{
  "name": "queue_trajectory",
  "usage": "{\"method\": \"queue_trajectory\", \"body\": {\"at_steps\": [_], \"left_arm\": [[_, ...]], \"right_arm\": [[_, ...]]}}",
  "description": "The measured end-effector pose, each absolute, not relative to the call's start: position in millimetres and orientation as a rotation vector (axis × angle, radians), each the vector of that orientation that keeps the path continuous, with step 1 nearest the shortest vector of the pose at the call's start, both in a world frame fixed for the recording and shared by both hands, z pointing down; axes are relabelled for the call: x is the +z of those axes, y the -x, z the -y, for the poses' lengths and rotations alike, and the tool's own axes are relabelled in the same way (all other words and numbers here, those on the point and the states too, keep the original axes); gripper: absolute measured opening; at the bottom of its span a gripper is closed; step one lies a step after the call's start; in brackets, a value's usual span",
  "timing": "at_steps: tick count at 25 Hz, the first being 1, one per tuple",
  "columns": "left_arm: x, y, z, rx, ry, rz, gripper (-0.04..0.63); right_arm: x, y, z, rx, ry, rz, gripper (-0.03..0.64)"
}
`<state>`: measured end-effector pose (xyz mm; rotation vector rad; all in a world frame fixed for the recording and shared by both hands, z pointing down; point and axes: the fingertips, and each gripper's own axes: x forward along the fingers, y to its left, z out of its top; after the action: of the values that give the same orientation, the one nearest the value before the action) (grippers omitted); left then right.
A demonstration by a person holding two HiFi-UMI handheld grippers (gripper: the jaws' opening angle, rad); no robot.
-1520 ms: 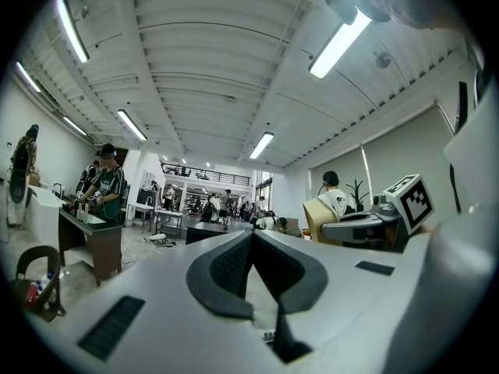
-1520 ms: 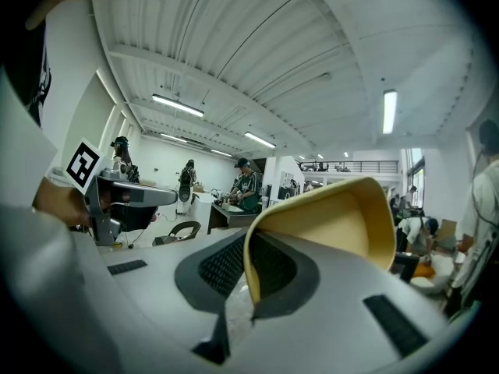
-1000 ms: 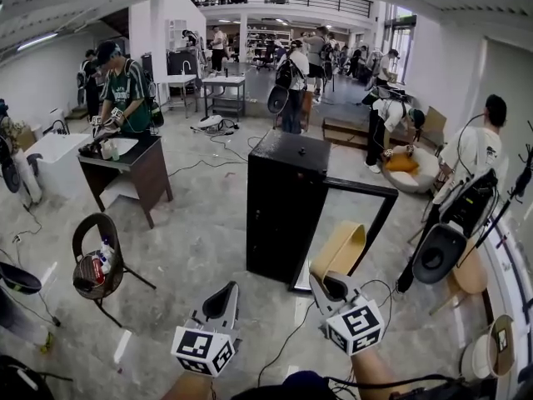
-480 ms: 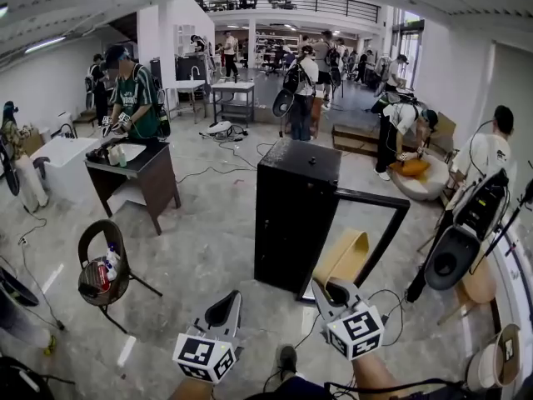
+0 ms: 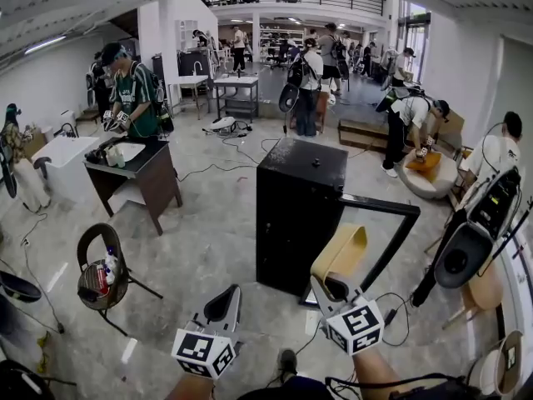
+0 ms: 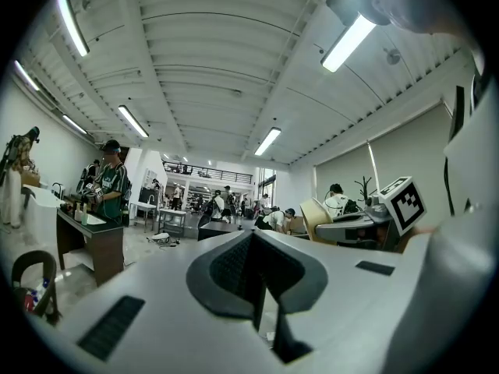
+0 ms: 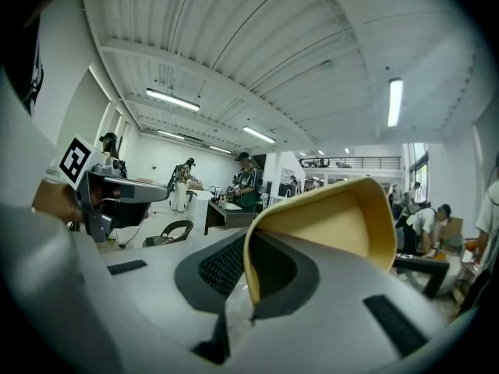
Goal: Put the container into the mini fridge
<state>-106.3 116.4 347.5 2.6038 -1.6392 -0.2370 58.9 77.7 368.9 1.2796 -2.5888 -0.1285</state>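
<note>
Yellow container [image 5: 340, 257] is pinched by its rim in the right gripper [image 5: 328, 287] and held up just short of the mini fridge [image 5: 296, 198]. The fridge's door [image 5: 391, 223] stands open, likely ready for loading. Left gripper [image 5: 220, 305] is clenched, empty. Floor cable [image 5: 390, 300] lies before the fridge; people [image 5: 308, 73] are well behind it.

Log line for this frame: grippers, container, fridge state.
right gripper: shut on container rim | left gripper: shut, empty | mini fridge: door open | stage: container outside fridge
</note>
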Motion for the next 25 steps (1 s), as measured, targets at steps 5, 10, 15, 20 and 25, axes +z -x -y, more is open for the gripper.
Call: {"method": "queue_trajectory", "body": {"at_steps": [5,10,15,20,25], "left_arm": [[347,94,-81,-0.227,-2.597,1.624,0.009],[346,81,-44,-0.199,-2.604,1.612,0.009],[339,64,-11,-0.173,-2.606,1.615,0.01],[334,49,22,-0.164,-2.601,1.623,0.011],[334,33,51,-0.155,-2.604,1.627,0.011]], "right_arm": [[369,-67,-44,-0.114,-1.259,2.584,0.023],[371,-71,-13,-0.093,-1.21,2.595,0.023],[367,-83,18,-0.087,-1.202,2.617,0.023],[363,-91,46,-0.106,-1.168,2.64,0.023],[363,-99,70,-0.118,-1.136,2.666,0.023]]}}
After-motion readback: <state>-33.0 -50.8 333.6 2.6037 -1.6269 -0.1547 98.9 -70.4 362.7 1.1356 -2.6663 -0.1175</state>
